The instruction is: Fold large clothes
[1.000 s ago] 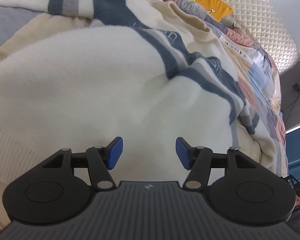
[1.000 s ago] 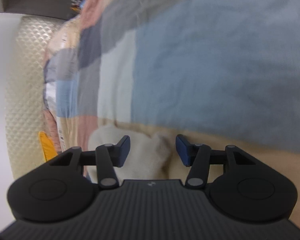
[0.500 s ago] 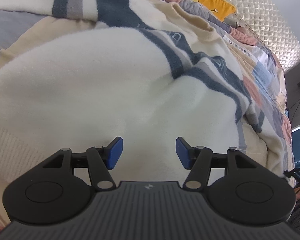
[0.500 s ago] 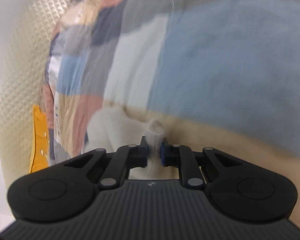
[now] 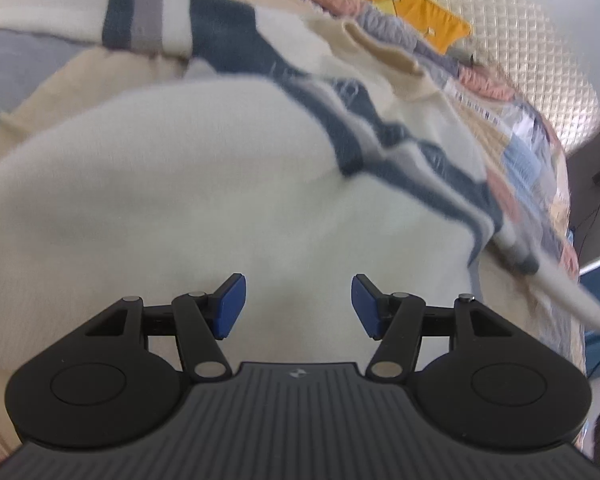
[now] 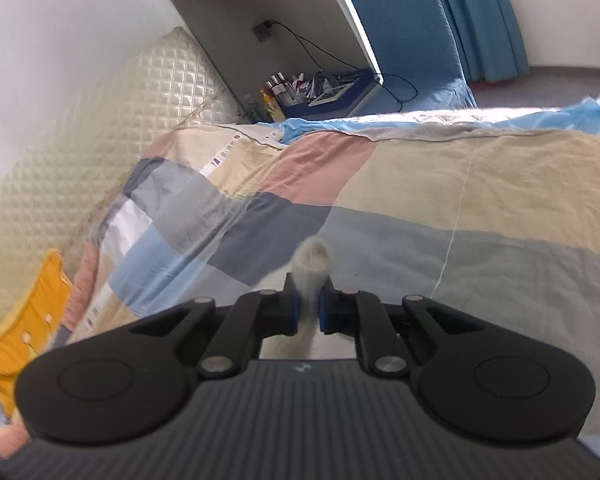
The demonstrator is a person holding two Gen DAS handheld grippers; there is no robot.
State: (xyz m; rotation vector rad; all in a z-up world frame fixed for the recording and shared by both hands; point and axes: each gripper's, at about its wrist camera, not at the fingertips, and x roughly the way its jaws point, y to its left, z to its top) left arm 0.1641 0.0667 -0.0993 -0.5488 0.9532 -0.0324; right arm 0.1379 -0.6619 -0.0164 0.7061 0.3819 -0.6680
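Your right gripper (image 6: 308, 304) has its blue pads pressed nearly together on a narrow tuft of the white sweater (image 6: 310, 264); its jaws have just been closing, and the fuzzy fabric stands up between them and pokes out past the tips as a rounded nub, with more white pile showing under the jaws toward the body of the tool; ahead of and below that claw lies the patchwork bedspread (image 6: 420, 192), a crumpled woven cloth in blocks of cream, pink, grey and pale blue; to the far left of the claw runs a quilted cream headboard (image 6: 100, 128) with a yellow pillow (image 6: 24, 320) at its foot, and far ahead stands a blue chair (image 6: 412, 36). Your left gripper (image 5: 298, 304) is spread wide with nothing between its blue pads (image 5: 230, 306); whether the tips touch the cloth I cannot tell. The sweater (image 5: 180, 200) fills nearly everything in front of and beneath that claw, a soft, plush, mounded white body; beyond the claw, up and to the right, bands of dark blue and grey run diagonally across it, a striped sleeve lies across the top left, and a ribbed cream collar sits farther ahead to the right; from the right edge of the garment a stretched strip of white fabric with a dark band runs down toward the lower right, taut and blurred; the bedspread (image 5: 540, 184) shows past it on the right, and the headboard (image 5: 540, 60) and yellow pillow (image 5: 400, 4) lie far ahead.
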